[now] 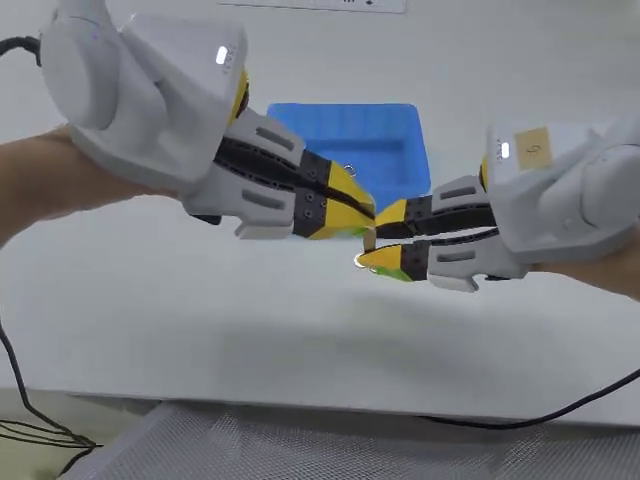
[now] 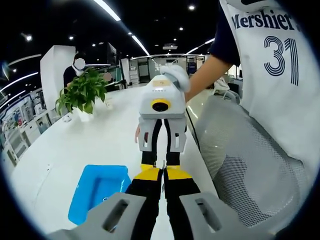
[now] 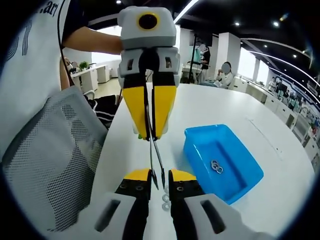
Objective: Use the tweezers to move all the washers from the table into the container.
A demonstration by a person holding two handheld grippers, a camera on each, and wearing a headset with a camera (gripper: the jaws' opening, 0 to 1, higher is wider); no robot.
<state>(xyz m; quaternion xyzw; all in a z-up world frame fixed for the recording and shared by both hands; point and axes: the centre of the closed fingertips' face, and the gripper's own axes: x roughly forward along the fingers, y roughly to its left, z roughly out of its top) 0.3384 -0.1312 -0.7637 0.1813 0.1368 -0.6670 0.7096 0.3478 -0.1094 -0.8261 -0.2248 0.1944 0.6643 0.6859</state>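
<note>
Two grippers tip to tip at centre frame in the head view, over a white table (image 1: pixel 200 320). On the left, the left gripper (image 1: pixel 358 214), jaws pressed together on thin metal tweezers (image 3: pixel 151 160). On the right, the right gripper (image 1: pixel 376 240), jaws narrowly parted either side of the tweezer tips; contact with them too close to call. At bottom centre of the right gripper view, two small washers (image 3: pixel 165 201) flat on the table, just below those tips. Right of centre there, a blue container (image 3: pixel 227 147) holding a few more. Judging by looks: light, stiff, slick metal rings, likely to skate or flip. Best pinched across one side of the ring, through the hole, with gentle pressure.
</note>
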